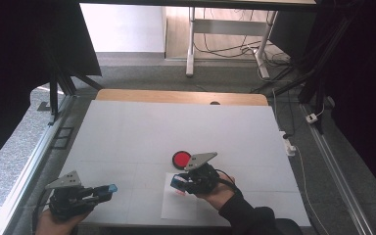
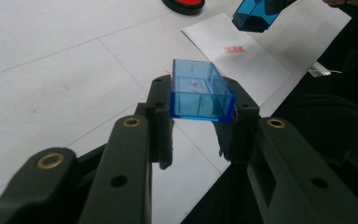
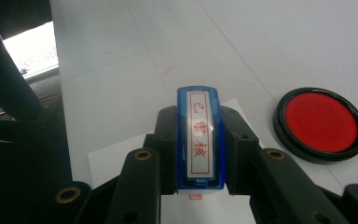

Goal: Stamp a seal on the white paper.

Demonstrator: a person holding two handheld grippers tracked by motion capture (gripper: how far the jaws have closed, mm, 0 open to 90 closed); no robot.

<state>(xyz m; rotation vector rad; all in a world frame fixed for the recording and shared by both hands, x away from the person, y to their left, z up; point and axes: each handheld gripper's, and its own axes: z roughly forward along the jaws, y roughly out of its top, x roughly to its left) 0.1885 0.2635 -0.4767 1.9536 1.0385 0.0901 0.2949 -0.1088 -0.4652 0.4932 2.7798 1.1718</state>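
My left gripper is low at the table's front left, shut on a clear blue cap held open side toward the camera. My right gripper hovers over a white paper sheet, shut on a blue stamp whose face shows red characters. The stamp also appears at the top of the left gripper view. A red imprint marks the paper just below it. A round red ink pad in a black rim lies just beyond the right gripper.
The white table top stretches far behind the ink pad. A wooden strip runs along its far edge. An aluminium rail borders the left side, and cables lie on the floor to the right.
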